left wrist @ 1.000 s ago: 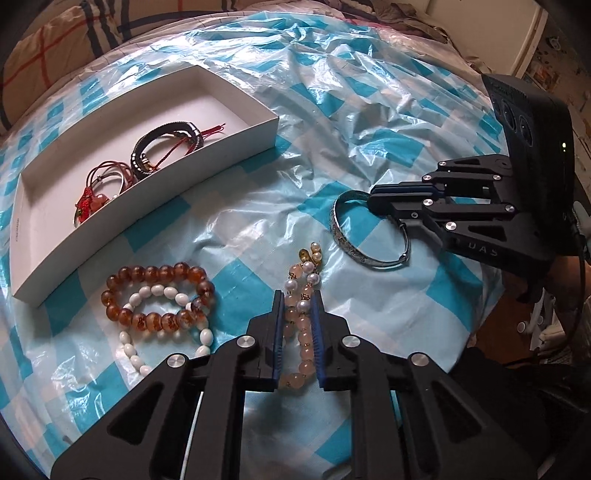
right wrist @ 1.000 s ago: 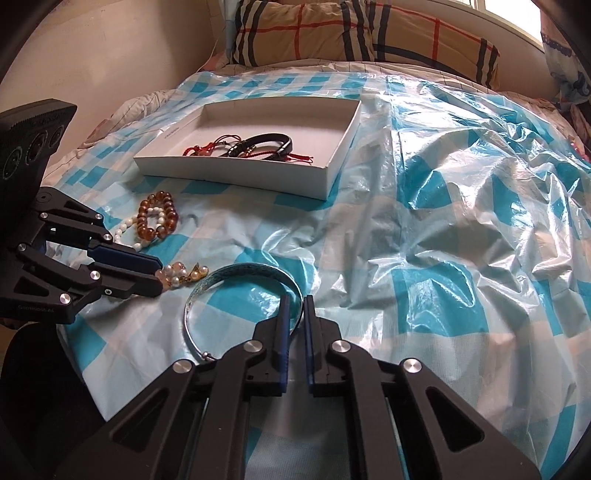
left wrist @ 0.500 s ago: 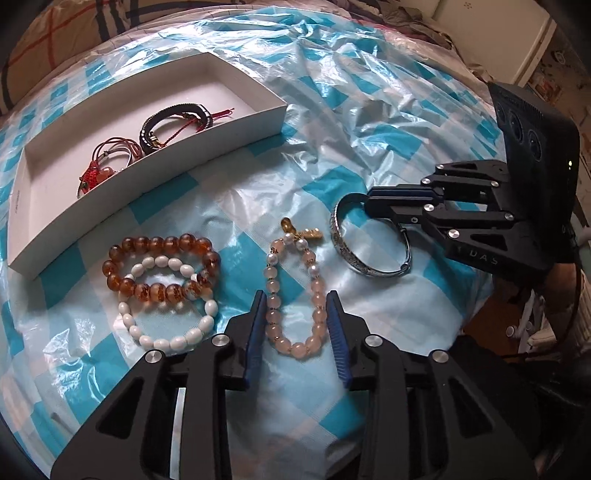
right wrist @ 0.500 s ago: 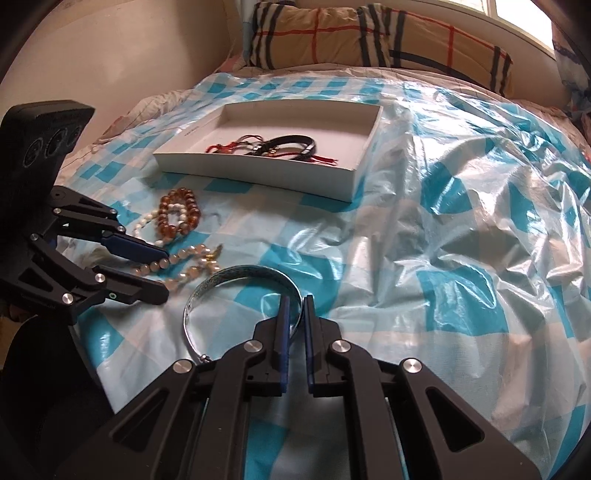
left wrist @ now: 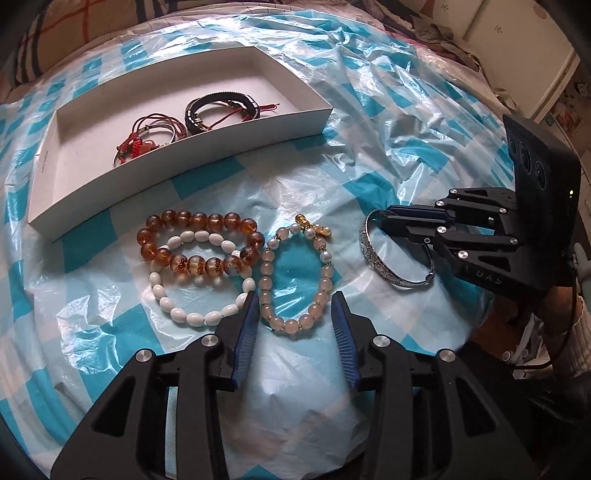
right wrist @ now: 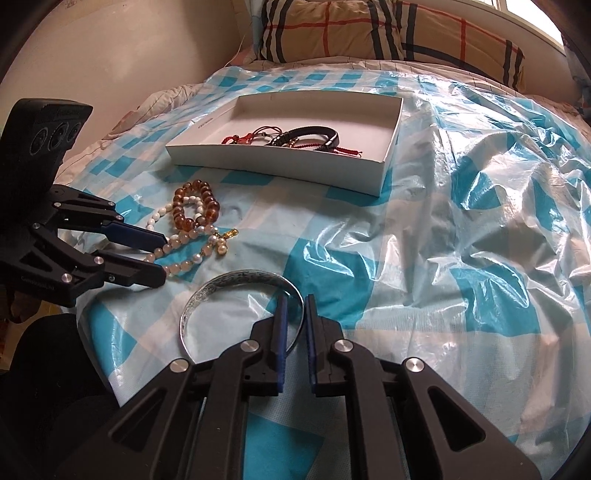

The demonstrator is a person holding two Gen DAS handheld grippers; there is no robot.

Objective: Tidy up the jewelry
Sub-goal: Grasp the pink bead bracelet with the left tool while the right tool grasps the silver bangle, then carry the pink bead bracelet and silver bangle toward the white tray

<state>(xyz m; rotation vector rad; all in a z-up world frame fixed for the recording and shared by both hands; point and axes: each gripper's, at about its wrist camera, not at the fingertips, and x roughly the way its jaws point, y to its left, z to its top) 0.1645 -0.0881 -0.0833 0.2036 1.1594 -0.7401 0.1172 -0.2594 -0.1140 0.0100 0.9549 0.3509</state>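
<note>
A white box point(left wrist: 229, 147) point(right wrist: 280, 162) on the bed holds red cord bracelets point(left wrist: 147, 136) and a black bracelet point(left wrist: 221, 110). In front of it lie an amber bead bracelet point(left wrist: 199, 242), a white bead bracelet point(left wrist: 199, 280) and a pink bead bracelet point(left wrist: 295, 273) point(right wrist: 184, 254). My left gripper point(left wrist: 295, 299) is open, its fingers on either side of the pink bracelet's near end. My right gripper point(right wrist: 294, 299) point(left wrist: 384, 218) is shut on the rim of a silver bangle point(right wrist: 236, 295) point(left wrist: 395, 254), which rests on the cover.
A crinkled blue-and-white checked plastic cover point(right wrist: 461, 221) lies over the bed. Plaid pillows point(right wrist: 369, 33) lie at the far end against the wall. The bed's near edge drops off just below both grippers. A white cabinet point(left wrist: 524, 55) stands at far right.
My left gripper has opened, let go of the pink bead bracelet and drawn back; the bracelet now lies spread in a loop. My right gripper stays shut on the bangle.
</note>
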